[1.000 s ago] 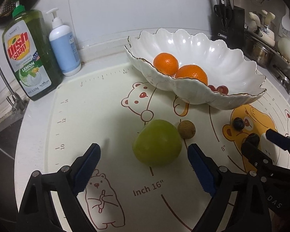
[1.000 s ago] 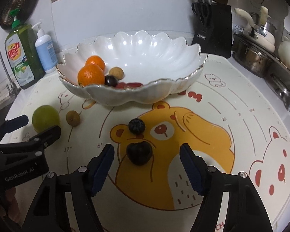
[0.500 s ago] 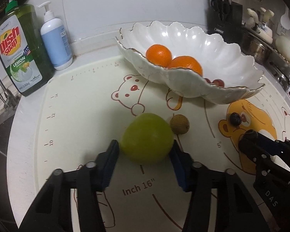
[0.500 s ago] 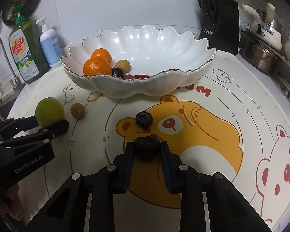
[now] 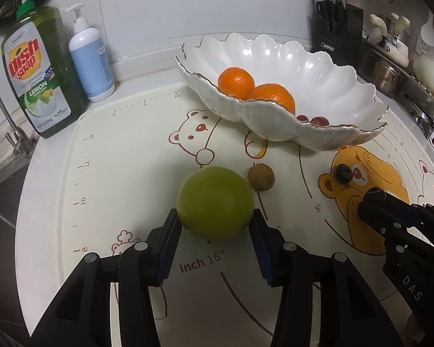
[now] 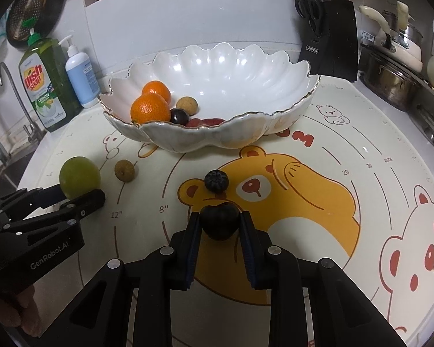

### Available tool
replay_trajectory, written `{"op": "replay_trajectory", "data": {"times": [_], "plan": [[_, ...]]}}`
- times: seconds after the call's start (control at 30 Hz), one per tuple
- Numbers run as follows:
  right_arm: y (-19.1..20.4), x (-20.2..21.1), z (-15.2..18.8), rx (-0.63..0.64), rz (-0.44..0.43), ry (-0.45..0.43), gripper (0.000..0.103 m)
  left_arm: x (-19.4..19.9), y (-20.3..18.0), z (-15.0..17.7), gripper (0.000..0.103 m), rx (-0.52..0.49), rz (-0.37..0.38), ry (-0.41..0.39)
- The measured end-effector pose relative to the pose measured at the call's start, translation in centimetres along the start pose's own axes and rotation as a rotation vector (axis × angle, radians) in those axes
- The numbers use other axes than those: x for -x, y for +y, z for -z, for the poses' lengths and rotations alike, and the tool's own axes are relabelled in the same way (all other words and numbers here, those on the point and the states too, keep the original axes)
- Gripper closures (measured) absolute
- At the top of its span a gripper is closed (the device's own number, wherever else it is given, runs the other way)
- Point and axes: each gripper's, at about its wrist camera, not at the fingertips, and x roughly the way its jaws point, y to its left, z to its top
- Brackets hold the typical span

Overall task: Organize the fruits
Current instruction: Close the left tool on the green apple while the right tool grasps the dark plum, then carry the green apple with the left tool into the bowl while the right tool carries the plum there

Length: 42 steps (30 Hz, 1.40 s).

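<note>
My left gripper (image 5: 215,228) is shut on a green round fruit (image 5: 215,202), seen also in the right wrist view (image 6: 78,177). My right gripper (image 6: 220,225) is shut on a dark plum-like fruit (image 6: 220,221). A small brown fruit (image 5: 261,177) and a dark berry (image 6: 216,181) lie on the bear mat. The white scalloped bowl (image 6: 246,86) behind holds two oranges (image 6: 150,110), a brown fruit (image 6: 186,104), a dark fruit (image 6: 178,115) and red pieces (image 6: 207,122).
A dish soap bottle (image 5: 40,78) and a white pump bottle (image 5: 91,63) stand at the back left by the sink tap (image 6: 14,92). A black knife block (image 6: 331,43) and metal pots (image 6: 390,72) stand at the back right.
Both grippers went from wide open to shut: the left closed on the green fruit, the right on the dark fruit. Both views moved slightly closer to the mat.
</note>
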Motion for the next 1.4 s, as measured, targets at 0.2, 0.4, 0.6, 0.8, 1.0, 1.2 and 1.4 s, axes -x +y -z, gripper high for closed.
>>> {"op": "replay_trajectory", "data": {"times": [0.2,0.4,0.6,0.8,1.0,1.2,1.4], "plan": [[-0.4,1.0,-0.2,0.0,-0.009,-0.019,0.075,1.4,-0.3,-0.2,0.059,0.014,-0.008,-0.021],[-0.9,1.8,-0.1,0.002,-0.011,-0.03,0.075,1.7,-0.9,-0.2,0.06,0.002,-0.028,-0.028],[-1.1,2.0,0.0,0.0,-0.019,-0.031,0.075,1.7,-1.1,-0.2,0.06,0.001,-0.037,-0.03],[-1.1,2.0,0.0,-0.006,-0.021,-0.029,0.075,1.3,-1.2,-0.3,0.059,-0.004,-0.024,-0.024],[-1.2,1.6,-0.1,-0.009,-0.016,-0.02,0.075,0.4,-1.4,-0.3,0.05,-0.006,-0.033,-0.019],[-1.2,1.1,-0.1,-0.008,-0.014,-0.014,0.075,-0.1,-1.4,-0.7,0.054,-0.01,-0.052,-0.026],[-1.0,1.1,0.0,-0.005,-0.019,-0.015,0.075,0.0,-1.1,-0.7,0.057,-0.002,-0.048,-0.024]]}}
